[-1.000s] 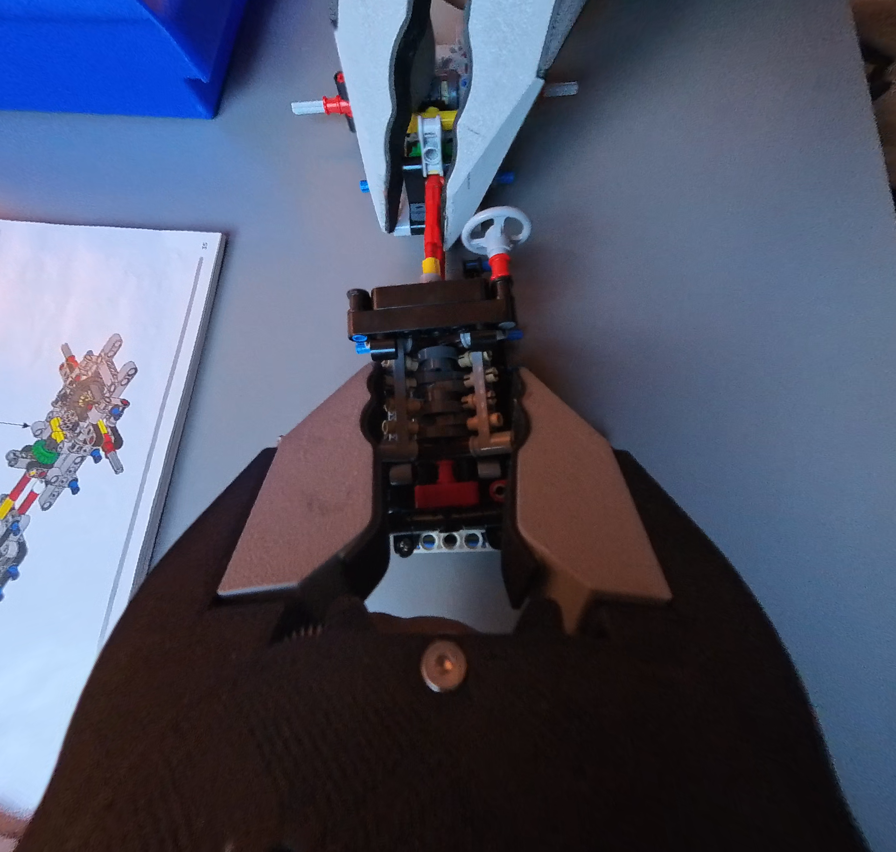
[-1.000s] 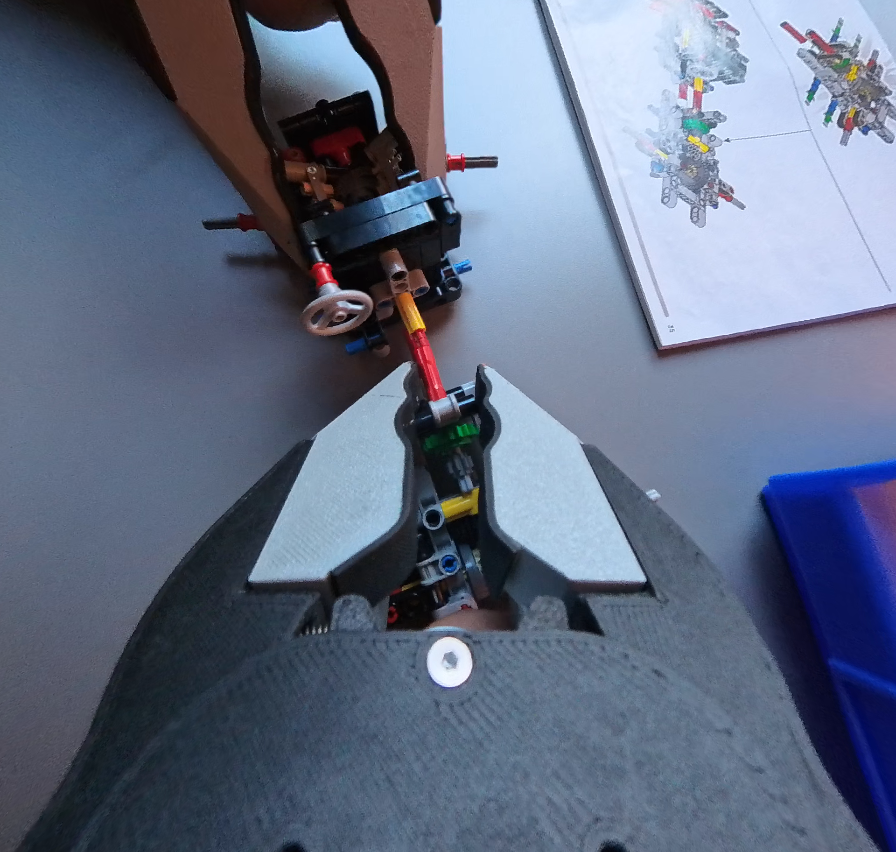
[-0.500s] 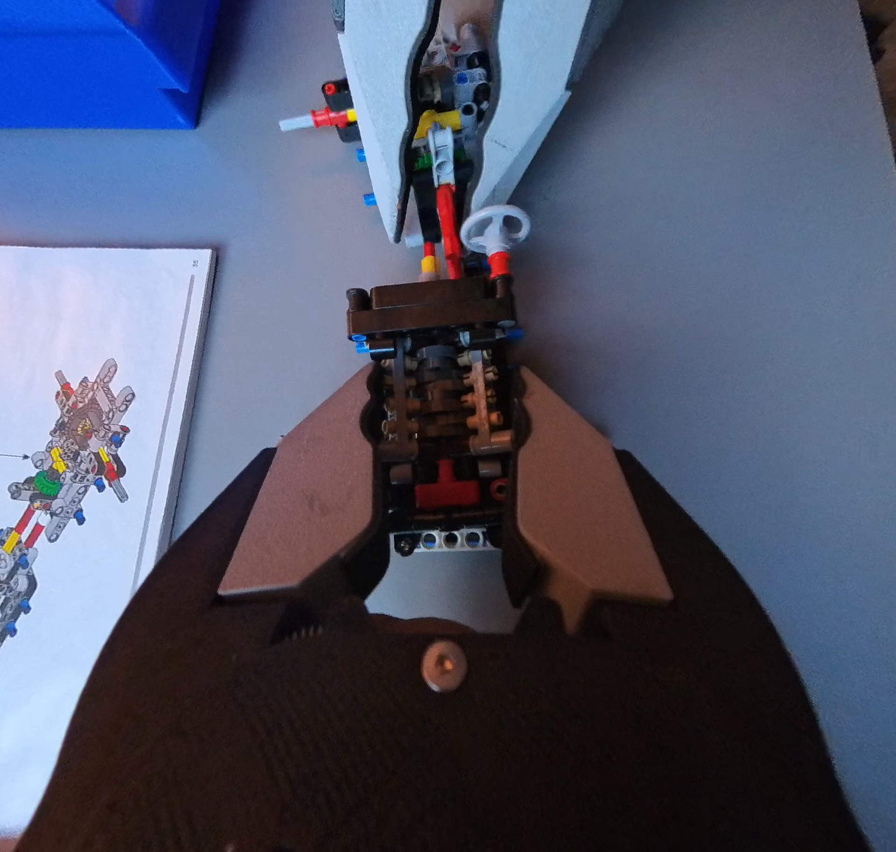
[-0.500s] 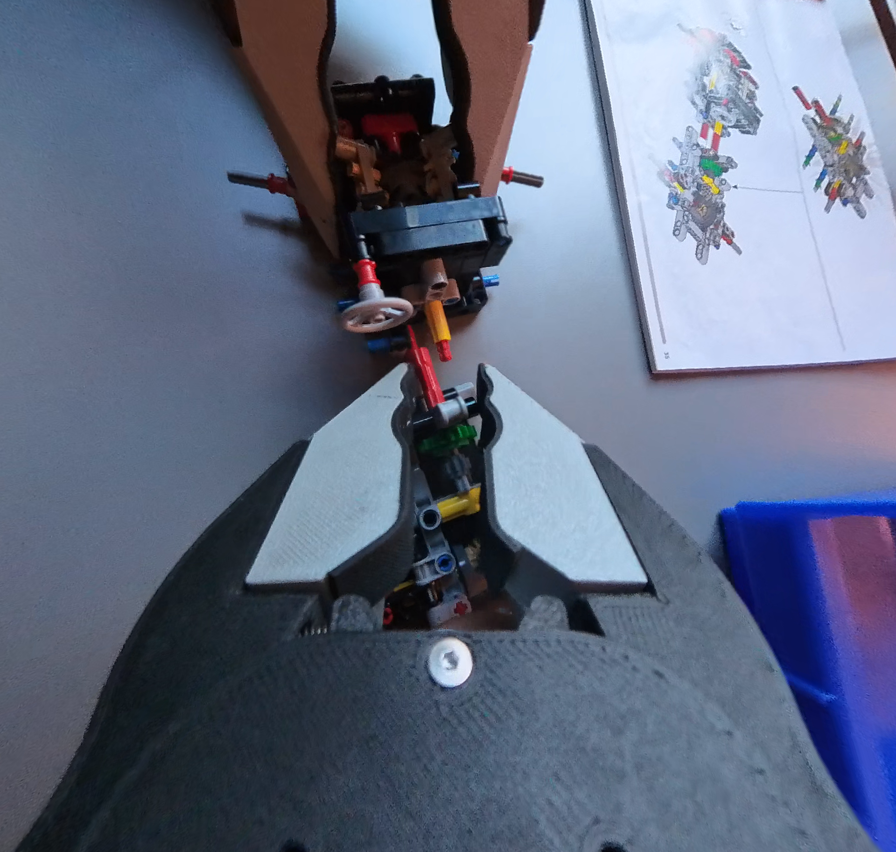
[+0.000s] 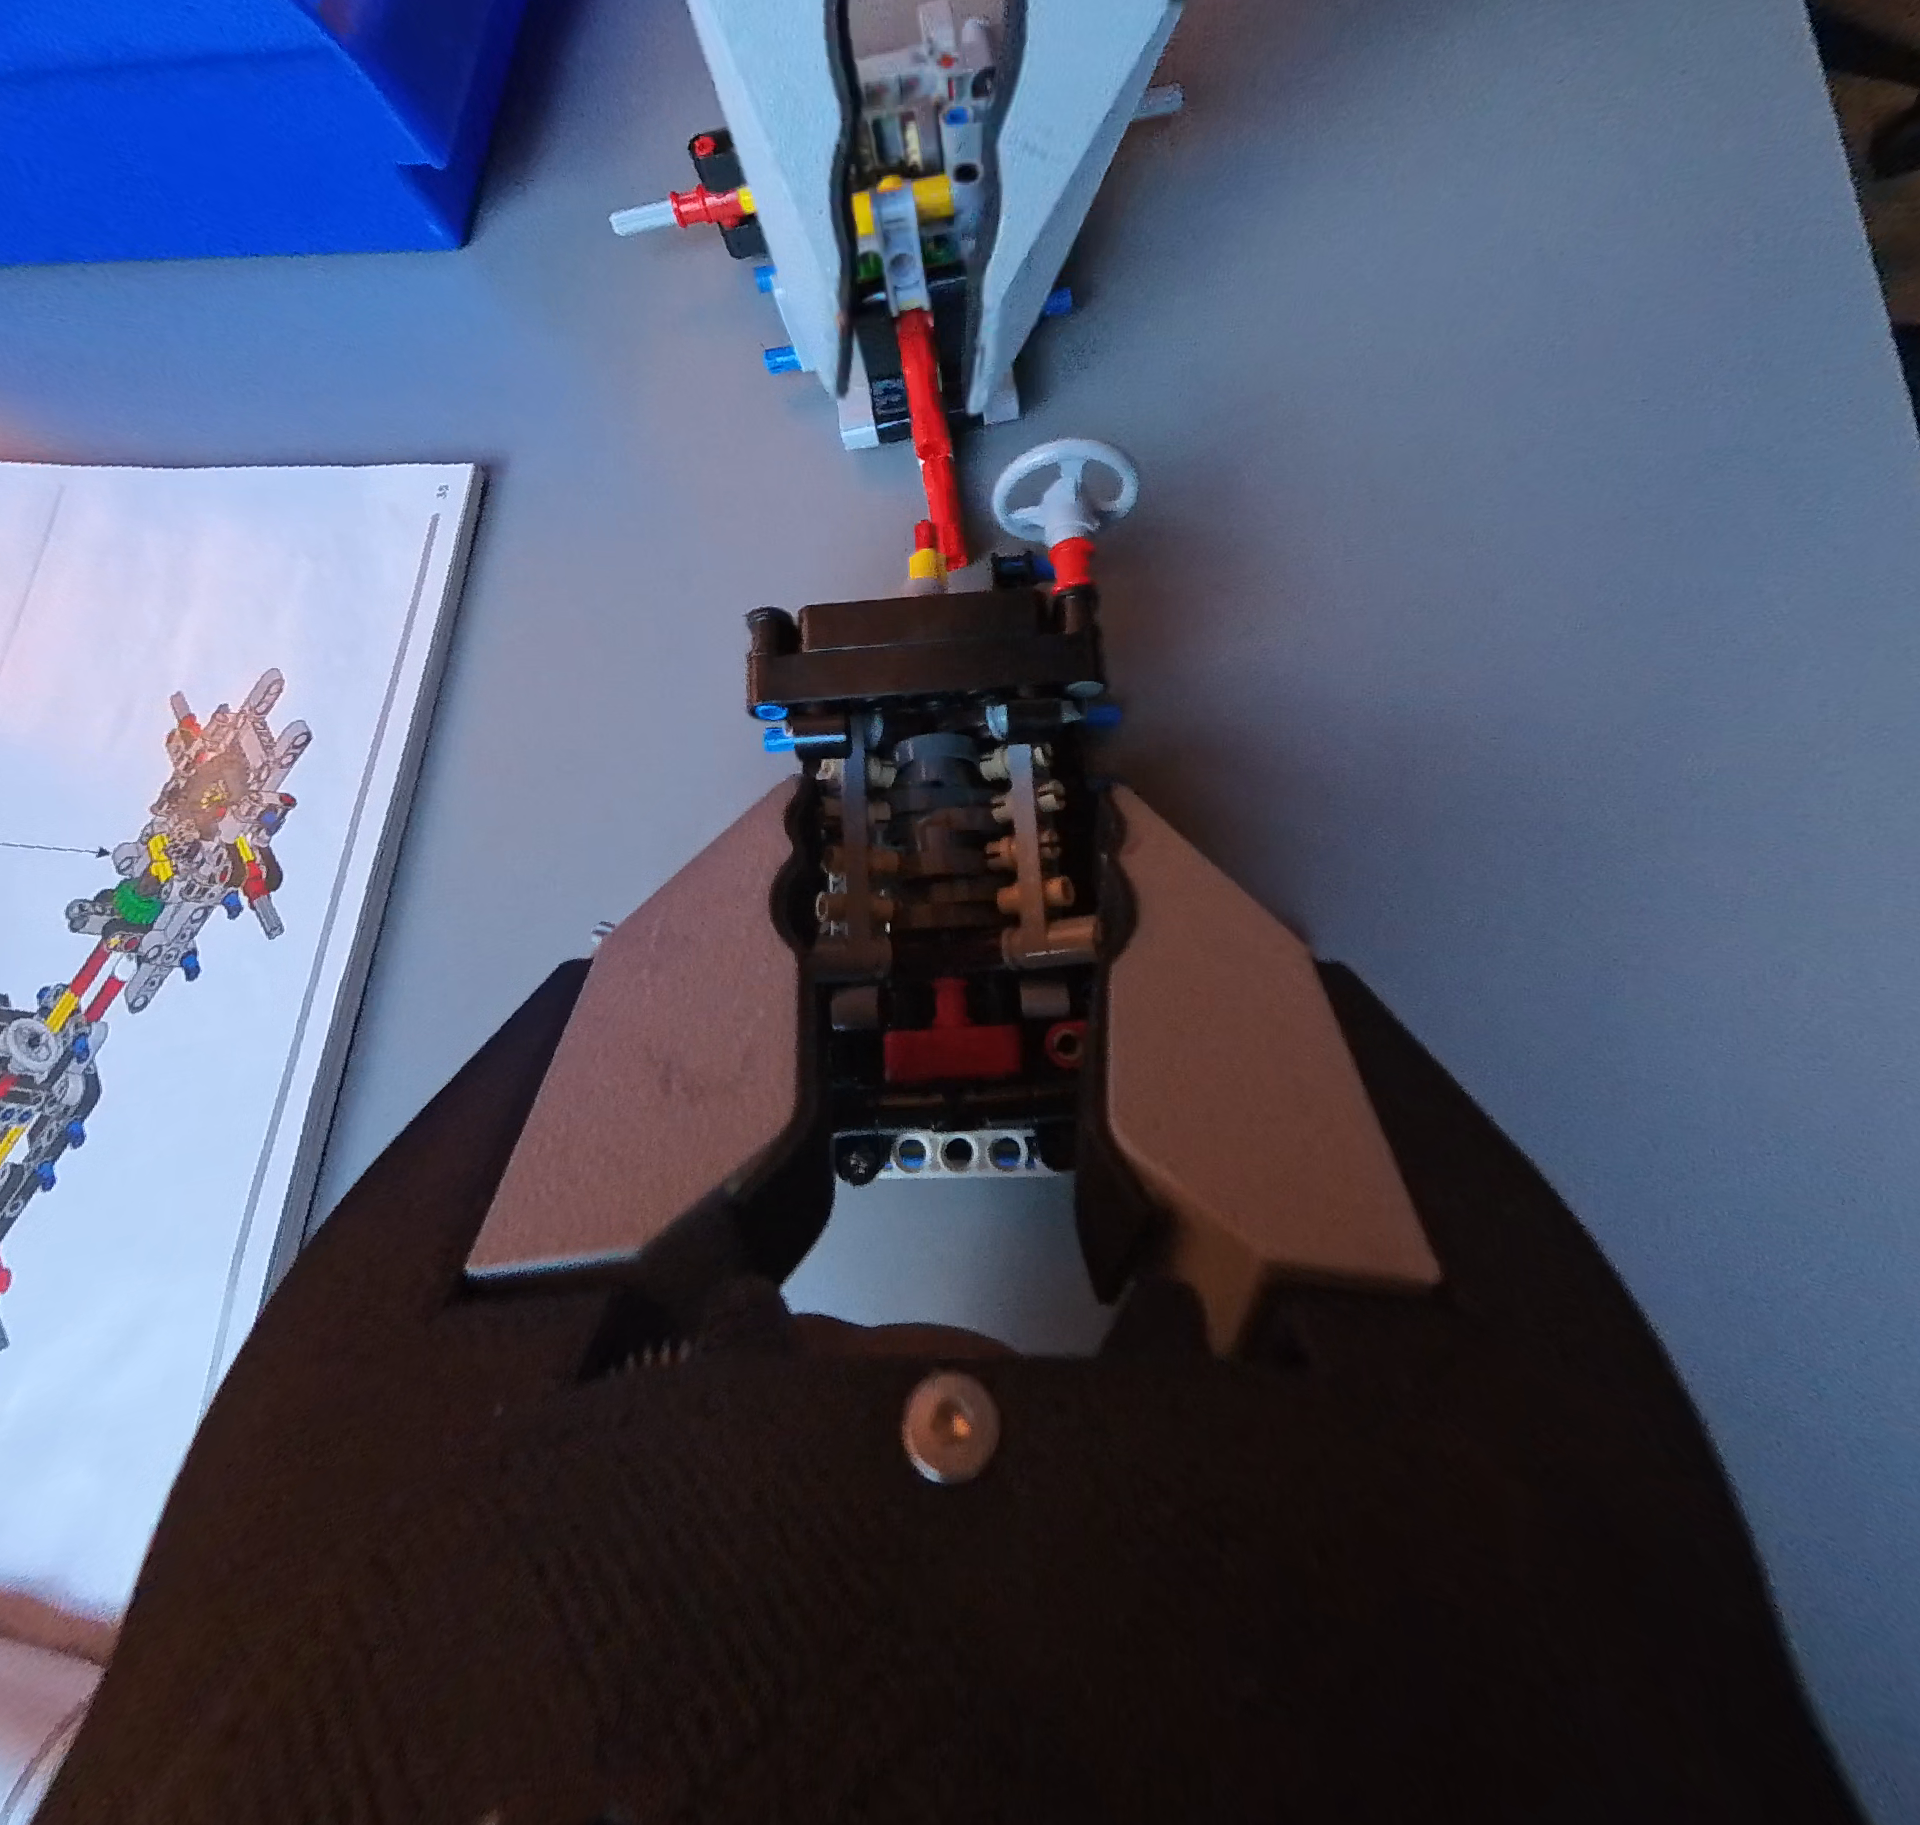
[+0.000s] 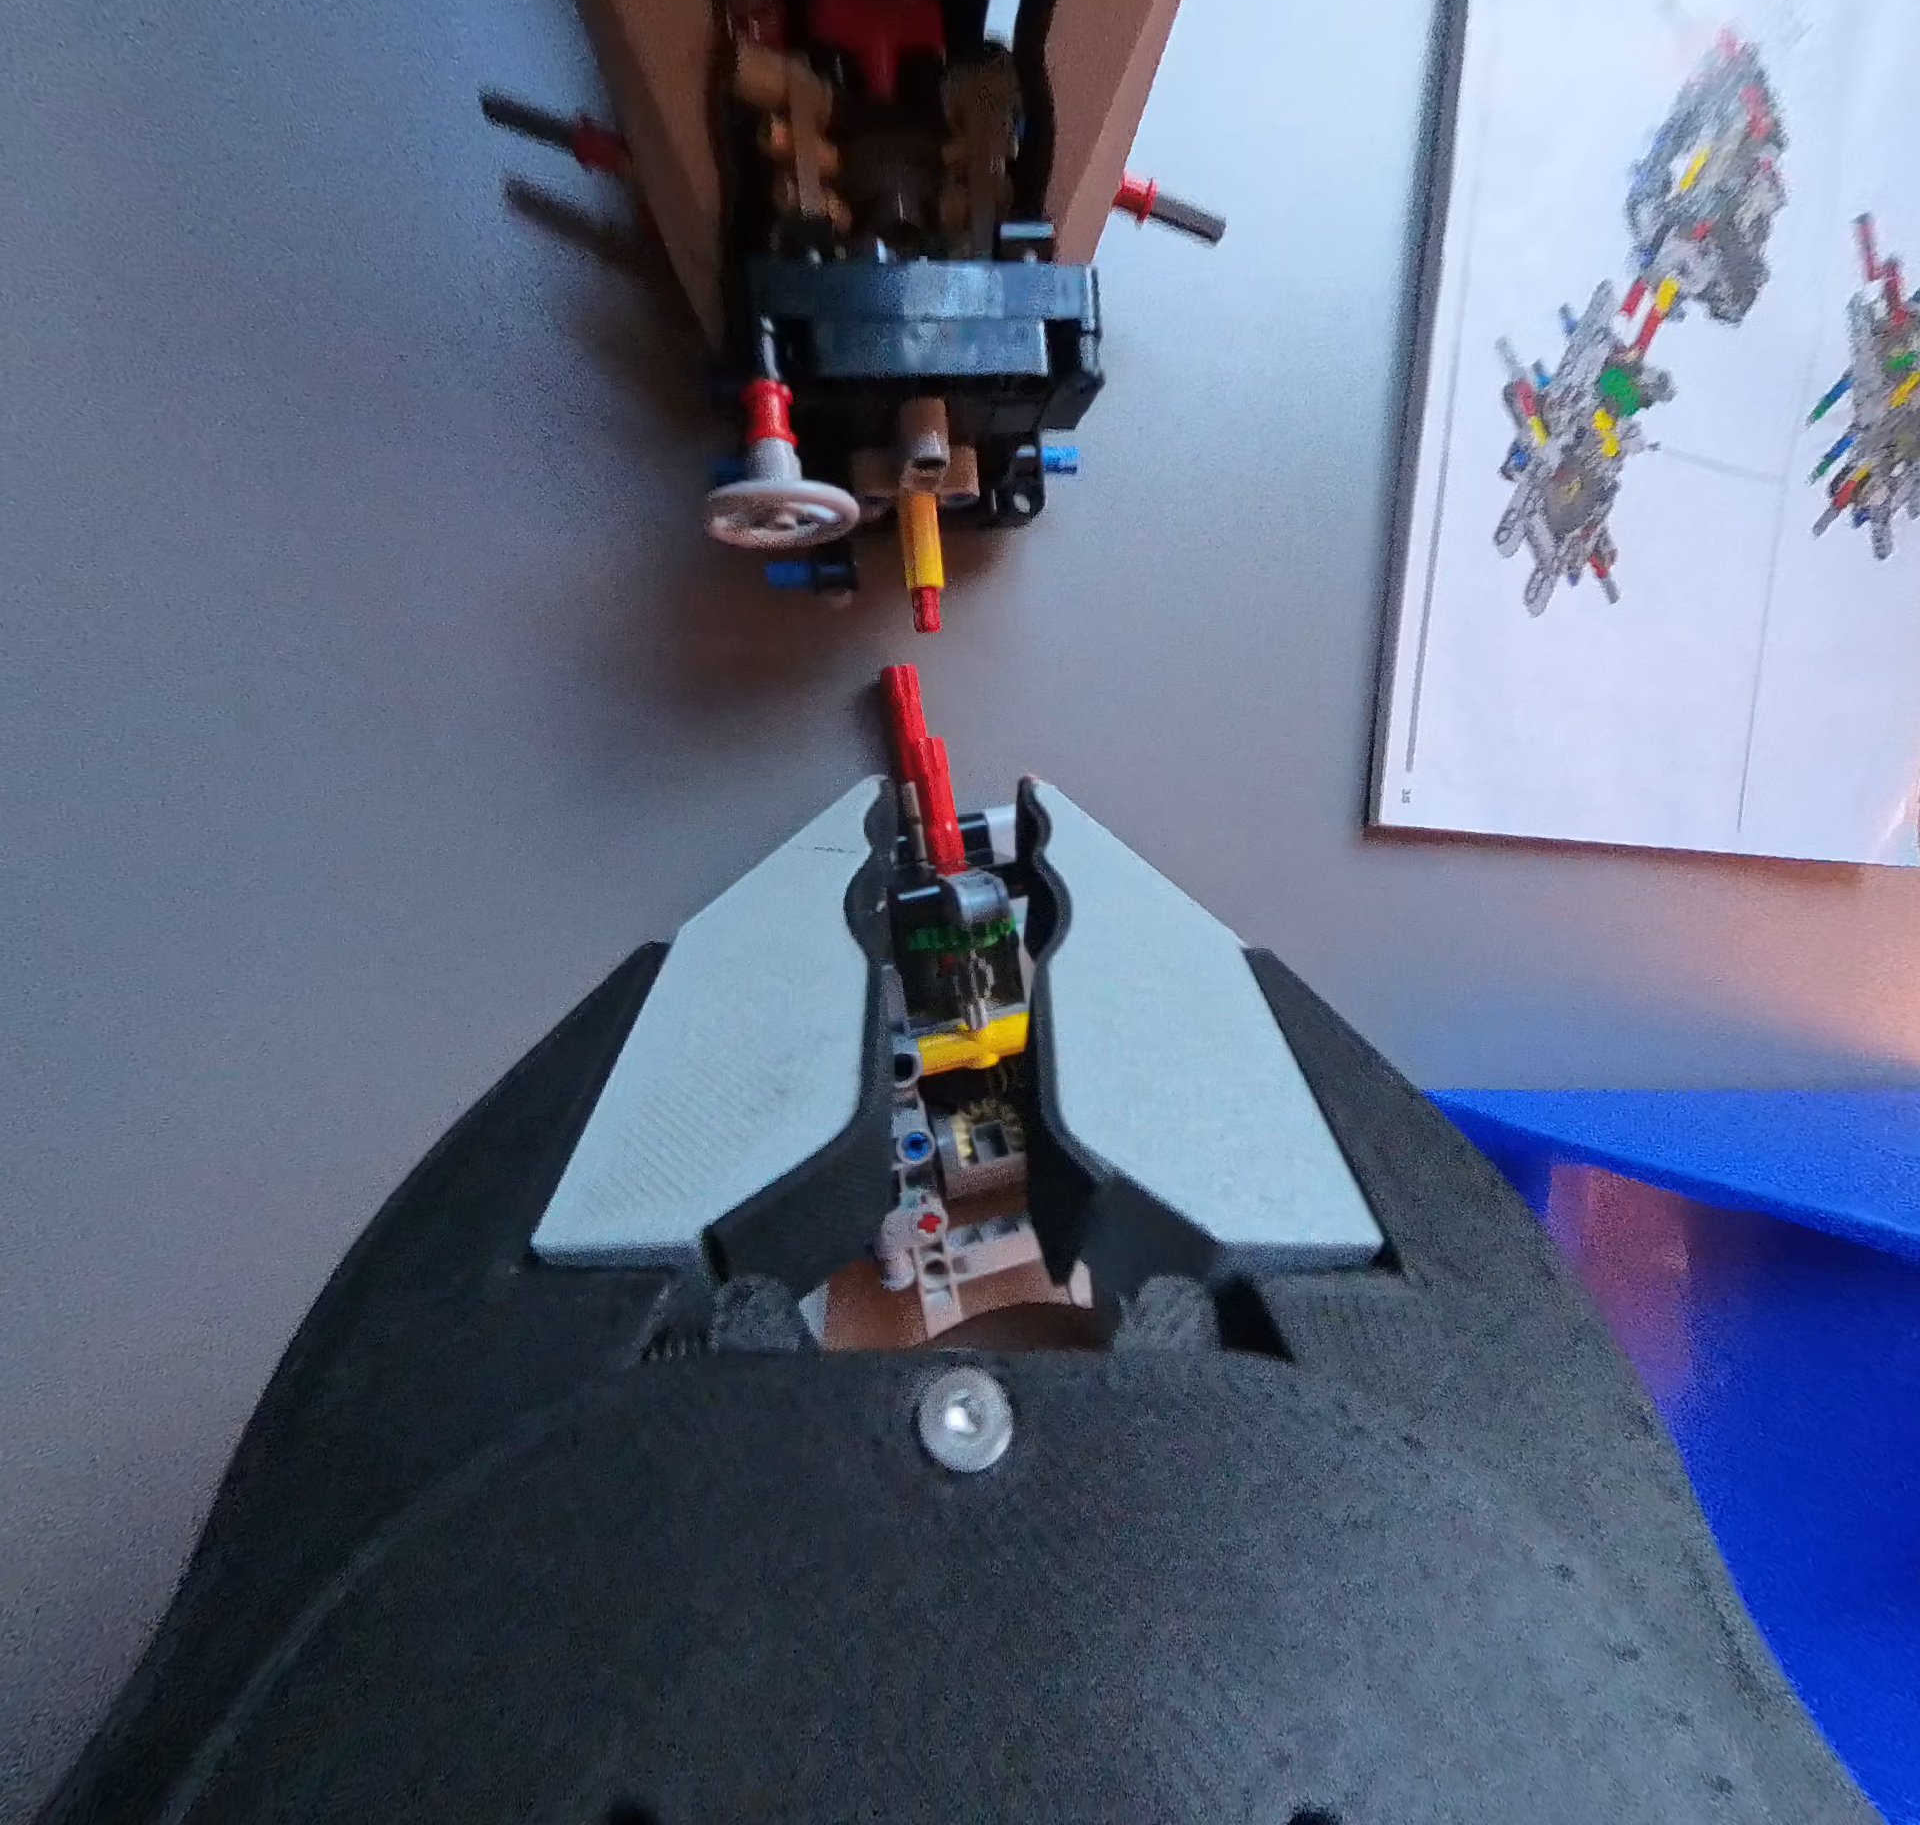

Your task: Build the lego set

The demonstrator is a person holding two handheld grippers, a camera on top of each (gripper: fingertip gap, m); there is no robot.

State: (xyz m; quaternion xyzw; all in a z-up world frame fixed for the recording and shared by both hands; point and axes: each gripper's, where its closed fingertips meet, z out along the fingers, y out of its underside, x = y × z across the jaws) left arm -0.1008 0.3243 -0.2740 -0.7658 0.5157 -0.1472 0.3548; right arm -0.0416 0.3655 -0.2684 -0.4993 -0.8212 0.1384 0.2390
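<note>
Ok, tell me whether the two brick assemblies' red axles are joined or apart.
Apart. In the right wrist view, bare grey table shows between the right claw's red axle and the red tip below the other assembly's yellow sleeve.

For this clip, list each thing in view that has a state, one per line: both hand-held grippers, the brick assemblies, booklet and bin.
Left hand-held gripper: shut on the black brick assembly.
Right hand-held gripper: shut on the narrow brick assembly.
Black brick assembly: gripped, on the table, white steering wheel upright.
Narrow brick assembly: gripped, its red axle apart from the yellow-sleeved axle facing it.
Instruction booklet: open, flat.
Blue bin: contents not visible.
</note>
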